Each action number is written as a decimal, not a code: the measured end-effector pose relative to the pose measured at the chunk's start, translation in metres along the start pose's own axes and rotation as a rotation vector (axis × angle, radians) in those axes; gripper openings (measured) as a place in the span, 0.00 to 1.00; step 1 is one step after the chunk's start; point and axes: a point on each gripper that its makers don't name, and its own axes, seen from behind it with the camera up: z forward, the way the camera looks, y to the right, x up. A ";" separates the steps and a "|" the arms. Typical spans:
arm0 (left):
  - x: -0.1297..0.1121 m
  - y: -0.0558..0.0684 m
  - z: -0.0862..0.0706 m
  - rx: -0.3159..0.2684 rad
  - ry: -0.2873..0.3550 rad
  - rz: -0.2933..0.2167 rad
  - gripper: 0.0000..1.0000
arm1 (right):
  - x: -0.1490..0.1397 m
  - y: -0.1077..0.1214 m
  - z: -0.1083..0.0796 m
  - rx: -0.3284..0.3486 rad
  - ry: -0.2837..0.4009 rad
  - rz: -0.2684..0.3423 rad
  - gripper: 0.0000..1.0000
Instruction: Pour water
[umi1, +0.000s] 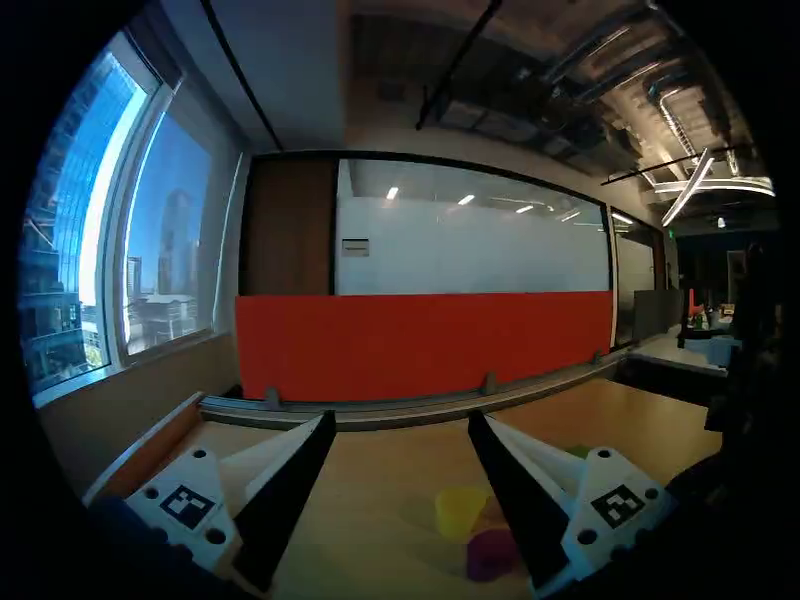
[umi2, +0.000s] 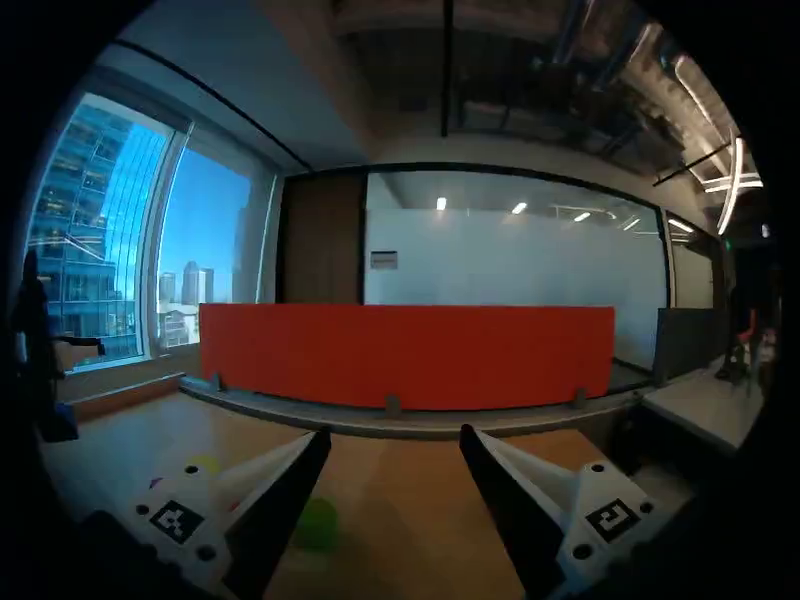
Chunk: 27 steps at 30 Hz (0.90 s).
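Two big windows (umi1: 150, 250) run down one side of the room, and you can see tall buildings and blue sky through them. Next to them a long red board (umi1: 420, 345) stands along the far edge of the table, with a pale glass wall (umi1: 470, 245) behind it. The table (umi1: 400, 480) is light brown wood. Both of your tools hang over it and point at the red board.

In the left gripper view, your left gripper (umi1: 400, 416) has its two fingers spread wide apart, and they hold nothing. Low down between them, a yellow cup (umi1: 460, 510) sits on the table. A purple cup (umi1: 490, 555) is just beside it and nearer to you (I cannot tell if the two touch). Both cups are closer to the finger on the right side of that view.

In the right gripper view, your right gripper (umi2: 394, 432) is spread wide too, and it grips nothing. A small green cup (umi2: 318, 525) sits on the table between its fingers. It is right by the finger on the left side of that view, which hides part of it. The cup is blurry, so you cannot see if there is water in it. Past that same finger, a little yellow thing (umi2: 205, 464) peeks out on the table.
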 end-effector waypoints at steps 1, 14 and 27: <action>0.003 0.002 0.000 -0.009 0.003 -0.002 0.98 | 0.001 -0.001 0.000 0.006 0.000 0.006 1.00; 0.020 0.028 -0.003 -0.151 -0.002 -0.032 0.98 | 0.001 -0.012 -0.006 0.107 -0.032 0.026 1.00; 0.014 0.068 -0.012 -0.363 -0.028 -0.020 0.98 | 0.011 -0.050 -0.022 0.356 -0.047 0.050 1.00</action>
